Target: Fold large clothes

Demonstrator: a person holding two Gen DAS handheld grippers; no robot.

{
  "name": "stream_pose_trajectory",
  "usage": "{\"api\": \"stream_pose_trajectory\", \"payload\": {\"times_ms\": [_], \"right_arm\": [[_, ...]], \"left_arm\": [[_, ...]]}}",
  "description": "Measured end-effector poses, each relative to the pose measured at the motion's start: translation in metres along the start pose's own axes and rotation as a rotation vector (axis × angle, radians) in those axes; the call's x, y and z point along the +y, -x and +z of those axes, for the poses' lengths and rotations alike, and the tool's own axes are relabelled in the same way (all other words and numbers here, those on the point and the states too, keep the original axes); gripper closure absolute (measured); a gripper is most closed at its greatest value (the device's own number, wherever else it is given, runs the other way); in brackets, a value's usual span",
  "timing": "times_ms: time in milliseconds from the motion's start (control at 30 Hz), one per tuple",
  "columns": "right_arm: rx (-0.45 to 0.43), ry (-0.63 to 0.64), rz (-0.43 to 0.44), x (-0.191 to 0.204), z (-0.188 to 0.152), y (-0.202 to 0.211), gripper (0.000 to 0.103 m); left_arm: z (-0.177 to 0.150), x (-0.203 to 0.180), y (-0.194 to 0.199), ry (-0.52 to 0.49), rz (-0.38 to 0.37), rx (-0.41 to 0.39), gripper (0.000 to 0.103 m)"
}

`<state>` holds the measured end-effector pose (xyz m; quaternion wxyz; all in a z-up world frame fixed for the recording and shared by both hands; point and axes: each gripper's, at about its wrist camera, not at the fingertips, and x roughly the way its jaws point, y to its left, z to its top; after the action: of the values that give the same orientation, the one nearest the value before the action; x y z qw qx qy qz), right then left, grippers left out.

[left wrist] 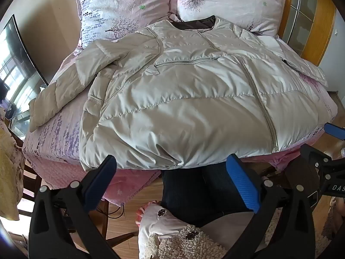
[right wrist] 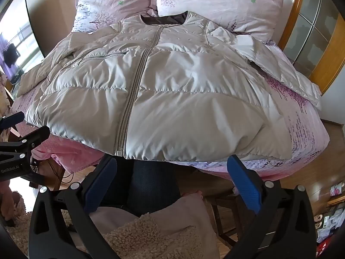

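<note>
Risks, judged from the present lay:
- Slippery, glossy shell; puffy quilted filling. Likely to slide out of a shallow pinch, or to spring back open once folded.
- Hem of the cream quilted puffer jacket overhanging the near edge of the bed; a downward pull there likely to drag the whole garment off toward the wooden floor.
- Grab at the hem liable to take the pink floral bedsheet along with the jacket.
- Sleeves uneven: one sleeve stretched out and bent to the left in the left wrist view, the other sleeve angled out to the right in the right wrist view, partly twisted. Lopsided fold probable if not brought in first.
- Both tools close side by side; risk of a knock between them when crossing over.

Position of item:
- Jacket flat on the bed, front up, zip closed, collar toward the two pink floral pillows, hem toward the tools.

Position relative to tools:
- Left tool, black frame with blue pads, spread wide, nothing between the pads; just below and short of the hem, left of the zip line. No contact.
- Right tool, same make, likewise spread wide and empty; just below the hem, right of the zip end. No contact.
- Person's dark trouser legs and fleecy garment directly under both tools.
</note>
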<state>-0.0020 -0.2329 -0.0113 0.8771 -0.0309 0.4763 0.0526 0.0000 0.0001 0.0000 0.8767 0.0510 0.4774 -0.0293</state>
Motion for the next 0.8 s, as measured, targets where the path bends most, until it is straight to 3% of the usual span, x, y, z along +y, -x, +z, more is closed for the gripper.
{"api": "stream_pose_trajectory", "payload": {"times_ms": [800], "right_arm": [[0.004,-0.008,0.012,-0.0015,-0.0003,-0.0015,0.001]], "left_arm": [[0.0000,0.0000,-0.0001,-0.001,0.002,0.001,0.002]]}}
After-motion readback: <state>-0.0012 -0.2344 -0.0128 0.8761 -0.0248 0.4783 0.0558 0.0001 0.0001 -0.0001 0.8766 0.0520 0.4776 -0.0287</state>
